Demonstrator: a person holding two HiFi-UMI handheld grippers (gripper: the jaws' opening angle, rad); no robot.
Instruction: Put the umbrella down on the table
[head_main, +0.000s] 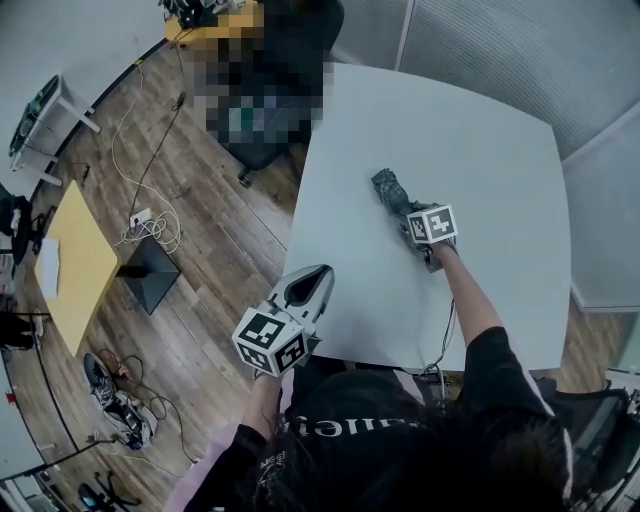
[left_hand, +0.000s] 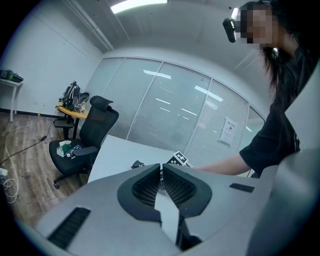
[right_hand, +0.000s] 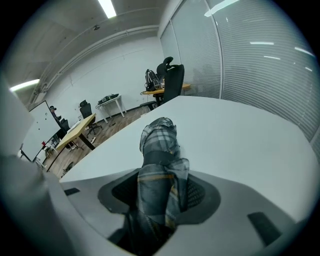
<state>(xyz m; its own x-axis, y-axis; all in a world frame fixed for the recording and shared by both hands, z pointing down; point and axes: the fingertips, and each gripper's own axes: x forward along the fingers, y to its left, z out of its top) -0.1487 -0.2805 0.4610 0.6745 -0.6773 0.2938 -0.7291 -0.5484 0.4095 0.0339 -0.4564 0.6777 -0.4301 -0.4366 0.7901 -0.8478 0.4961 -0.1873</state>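
Folded plaid umbrella (right_hand: 159, 150) clamped in right tongs (head_main: 408, 214), tip angled down over mid worktop (head_main: 490, 150), contact unclear. Left tongs (left_hand: 161, 173) together, empty, by worktop's near edge. Risk: released while tilted, umbrella could topple or roll; fabric may snag the pads.

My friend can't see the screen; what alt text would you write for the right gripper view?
A folded grey plaid umbrella is clamped between the jaws of the right gripper, its far end pointing out over a white table. Beyond the table stand a black office chair and a wooden desk.
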